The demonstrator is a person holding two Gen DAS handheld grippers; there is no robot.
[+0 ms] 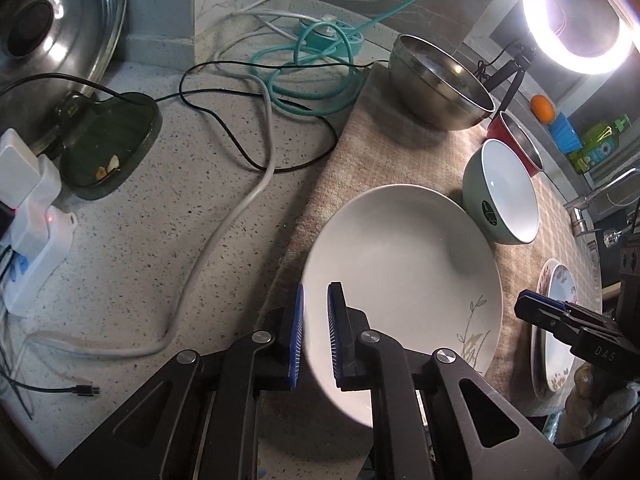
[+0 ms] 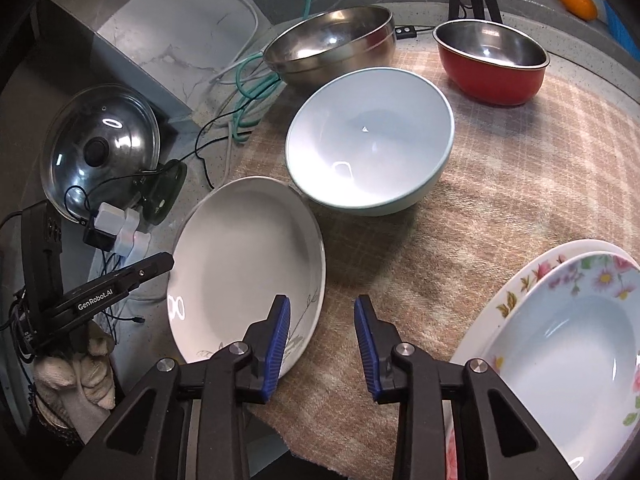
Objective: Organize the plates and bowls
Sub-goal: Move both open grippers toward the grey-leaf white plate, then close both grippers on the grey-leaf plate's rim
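Left tongs (image 1: 316,336) pinch rim of white plate (image 1: 404,280), tipping it up off mat to lift. Right tongs (image 2: 322,344) open, empty, just beside plate. Flower plates (image 2: 568,340) right of plate, maybe stacking spot. Green bowl (image 2: 370,140) behind plate.

- On my right gripper's (image 1: 560,320) black finger, seen from the left wrist camera, I read the raised letters "DAS".
- On my left gripper (image 2: 132,276), seen from the right wrist camera, I read "GenRobot.AI" in white along the side of the black finger.
- The pale green bowl (image 1: 500,196) carries a small dark label on its outer wall; I can see white marks on it but cannot read them.
- The green packages (image 1: 600,148) at the far right of the left wrist view have printing that is too small and blurred for me to read.
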